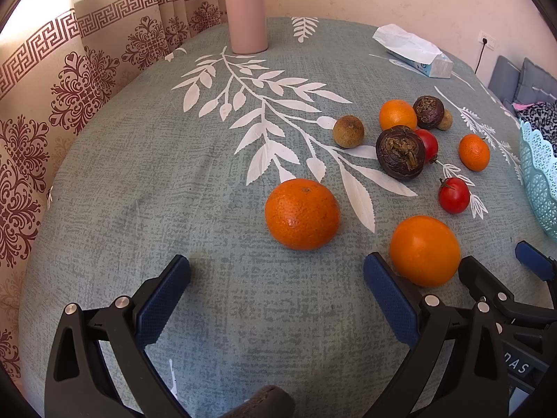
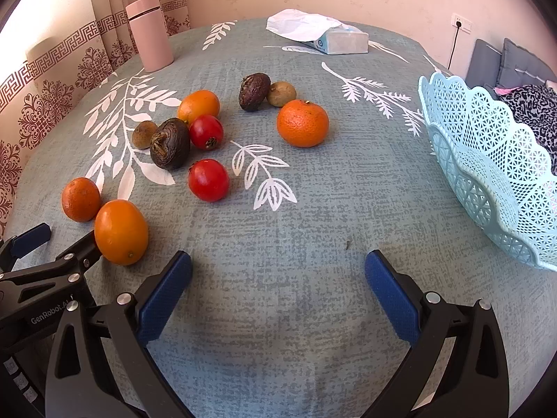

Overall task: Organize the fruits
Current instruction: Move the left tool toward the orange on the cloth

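Several fruits lie loose on the grey-green leaf-print tablecloth (image 2: 278,216). A big orange (image 1: 302,214) sits just ahead of my left gripper (image 1: 277,266), which is open and holds nothing. A smooth orange (image 1: 424,250) (image 2: 121,231) lies between the left gripper's right finger and the right gripper's left finger. My right gripper (image 2: 278,261) is open over bare cloth. Farther off are two red tomatoes (image 2: 208,180), two dark brown fruits (image 2: 170,143), small tan fruits (image 2: 281,94) and a mandarin (image 2: 303,123). A light blue lattice basket (image 2: 487,160) stands tilted at the right.
A pink flask (image 1: 245,10) stands at the table's far edge by the patterned curtain (image 1: 52,104). A tissue pack (image 2: 327,35) lies at the back. Grey cushions (image 2: 504,62) and a wall socket are beyond the table's right side.
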`<move>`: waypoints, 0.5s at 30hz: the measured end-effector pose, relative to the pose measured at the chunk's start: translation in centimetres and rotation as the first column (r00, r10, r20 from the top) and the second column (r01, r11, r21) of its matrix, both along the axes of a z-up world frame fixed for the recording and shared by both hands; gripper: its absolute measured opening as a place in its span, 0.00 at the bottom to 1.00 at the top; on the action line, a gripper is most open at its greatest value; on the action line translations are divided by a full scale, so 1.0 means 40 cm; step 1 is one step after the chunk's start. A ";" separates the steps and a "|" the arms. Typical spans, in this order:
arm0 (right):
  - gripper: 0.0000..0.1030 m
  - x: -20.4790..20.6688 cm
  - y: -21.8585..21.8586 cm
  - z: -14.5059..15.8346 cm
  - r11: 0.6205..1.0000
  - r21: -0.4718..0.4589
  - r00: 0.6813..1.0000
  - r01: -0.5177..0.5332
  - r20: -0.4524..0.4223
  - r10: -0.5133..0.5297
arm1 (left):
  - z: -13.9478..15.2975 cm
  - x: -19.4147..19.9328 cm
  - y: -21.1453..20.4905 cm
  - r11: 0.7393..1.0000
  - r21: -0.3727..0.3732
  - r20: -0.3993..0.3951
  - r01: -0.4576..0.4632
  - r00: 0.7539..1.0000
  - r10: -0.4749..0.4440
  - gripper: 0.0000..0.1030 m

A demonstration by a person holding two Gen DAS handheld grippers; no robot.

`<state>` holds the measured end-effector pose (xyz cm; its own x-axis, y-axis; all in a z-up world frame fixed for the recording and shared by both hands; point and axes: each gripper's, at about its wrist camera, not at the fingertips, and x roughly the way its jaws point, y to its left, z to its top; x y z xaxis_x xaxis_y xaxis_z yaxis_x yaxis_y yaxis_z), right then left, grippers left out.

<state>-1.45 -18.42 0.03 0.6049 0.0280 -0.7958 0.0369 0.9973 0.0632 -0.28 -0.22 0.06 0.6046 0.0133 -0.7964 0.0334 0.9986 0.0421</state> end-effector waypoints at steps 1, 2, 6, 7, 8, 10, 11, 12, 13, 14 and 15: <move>0.98 0.002 -0.004 0.000 1.000 0.000 1.000 0.000 0.000 0.000 | 0.000 0.000 0.001 1.000 0.000 0.000 0.000 1.000 0.000 0.95; 0.98 0.003 -0.004 -0.001 1.000 0.000 1.000 0.001 0.000 -0.001 | 0.000 0.001 0.002 1.000 0.001 -0.001 0.000 1.000 0.000 0.95; 0.98 0.008 -0.007 0.003 1.000 0.001 1.000 -0.001 -0.003 0.001 | -0.001 0.001 0.002 1.000 0.002 -0.001 0.000 1.000 0.000 0.95; 0.98 0.008 -0.007 0.004 1.000 0.006 1.000 -0.002 -0.005 0.002 | -0.001 0.001 0.002 1.000 0.002 -0.001 0.000 1.000 0.000 0.95; 0.98 0.009 -0.008 0.003 1.000 0.011 1.000 -0.003 -0.006 0.003 | -0.001 0.001 0.002 1.000 0.002 -0.001 0.000 1.000 0.000 0.95; 0.98 0.008 -0.011 0.004 1.000 0.022 1.000 -0.010 -0.019 0.010 | -0.001 0.001 0.003 1.000 0.002 -0.001 0.000 1.000 0.000 0.95; 0.98 0.006 -0.008 0.005 1.000 0.026 0.999 -0.015 -0.031 0.016 | -0.001 0.001 0.003 1.000 0.002 -0.002 0.000 1.000 0.000 0.95; 0.98 0.006 -0.006 0.007 0.999 0.025 0.999 -0.025 -0.044 0.026 | -0.002 0.002 0.004 1.000 0.001 -0.002 0.000 1.000 0.000 0.95; 0.98 0.005 -0.004 0.009 0.999 0.022 0.998 -0.038 -0.055 0.039 | -0.002 0.002 0.006 1.000 -0.002 -0.004 -0.002 1.000 0.002 0.95; 0.98 0.005 -0.002 0.010 0.998 0.020 0.996 -0.051 -0.065 0.053 | -0.002 0.003 0.006 1.000 -0.003 -0.005 -0.003 1.000 0.003 0.95; 0.98 0.005 -0.003 0.011 0.998 0.021 0.995 -0.064 -0.072 0.065 | -0.003 0.004 0.006 1.000 -0.002 -0.006 -0.004 1.000 0.004 0.95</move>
<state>-1.25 -18.54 0.46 0.5421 0.0803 -0.8365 -0.0226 0.9965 0.0810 -0.13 0.02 -0.04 0.5997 0.0137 -0.8001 0.0297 0.9988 0.0394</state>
